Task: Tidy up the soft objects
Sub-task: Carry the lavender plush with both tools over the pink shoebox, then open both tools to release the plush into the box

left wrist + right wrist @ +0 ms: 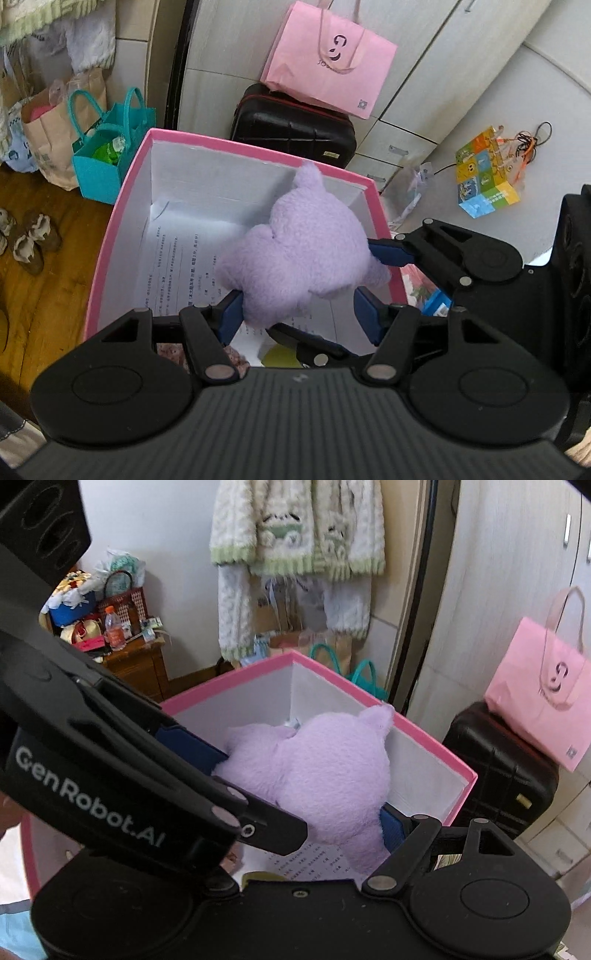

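Both tools clamp the purple plush (299, 254): left tool (301, 314), right tool (306, 786); lower it level inside the pink box (122, 221); release together, clear of the walls.

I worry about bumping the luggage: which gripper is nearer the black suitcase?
Right, probably. The right gripper grips the purple plush on the side facing the black suitcase; the left gripper holds the opposite side, farther away.

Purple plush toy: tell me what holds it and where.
Both grippers hold the purple plush toy over the pink box. The left gripper clamps its lower body; the right gripper's fingers press its side.
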The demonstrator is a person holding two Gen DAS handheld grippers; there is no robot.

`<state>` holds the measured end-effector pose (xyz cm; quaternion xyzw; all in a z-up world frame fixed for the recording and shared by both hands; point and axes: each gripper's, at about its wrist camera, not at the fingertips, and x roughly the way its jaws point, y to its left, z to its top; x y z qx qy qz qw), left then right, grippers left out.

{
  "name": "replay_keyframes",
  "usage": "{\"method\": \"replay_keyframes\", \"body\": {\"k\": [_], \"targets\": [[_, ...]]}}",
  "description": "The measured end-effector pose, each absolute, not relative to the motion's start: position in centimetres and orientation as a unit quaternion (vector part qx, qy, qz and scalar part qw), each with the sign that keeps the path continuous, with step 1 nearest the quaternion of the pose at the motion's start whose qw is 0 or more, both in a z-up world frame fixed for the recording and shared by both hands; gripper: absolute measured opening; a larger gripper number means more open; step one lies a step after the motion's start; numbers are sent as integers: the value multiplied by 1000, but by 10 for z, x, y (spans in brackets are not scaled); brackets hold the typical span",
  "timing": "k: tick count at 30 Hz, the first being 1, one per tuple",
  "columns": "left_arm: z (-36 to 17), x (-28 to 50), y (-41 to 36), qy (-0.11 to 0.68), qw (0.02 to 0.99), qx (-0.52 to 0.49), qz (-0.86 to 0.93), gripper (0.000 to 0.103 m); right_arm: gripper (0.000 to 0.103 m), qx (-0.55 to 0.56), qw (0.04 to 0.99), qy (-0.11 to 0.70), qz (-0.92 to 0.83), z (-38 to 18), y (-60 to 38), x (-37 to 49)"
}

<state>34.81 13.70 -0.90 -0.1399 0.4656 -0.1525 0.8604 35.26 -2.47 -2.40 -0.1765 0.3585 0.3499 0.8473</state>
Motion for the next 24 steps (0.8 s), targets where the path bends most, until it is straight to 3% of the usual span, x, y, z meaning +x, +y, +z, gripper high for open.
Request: {"method": "replay_keyframes", "body": {"k": [11,13,24], "targets": [[-13,333,145,449,878,-129,-102,68,83,-202,833,376,353,-25,-33,348],[-9,324,146,440,885,-118,-100,73,83,-195,834,371,359,-21,-42,341],[37,247,134,370,919,-37,-134,73,82,-123,856,319,387,17,-109,275]]}}
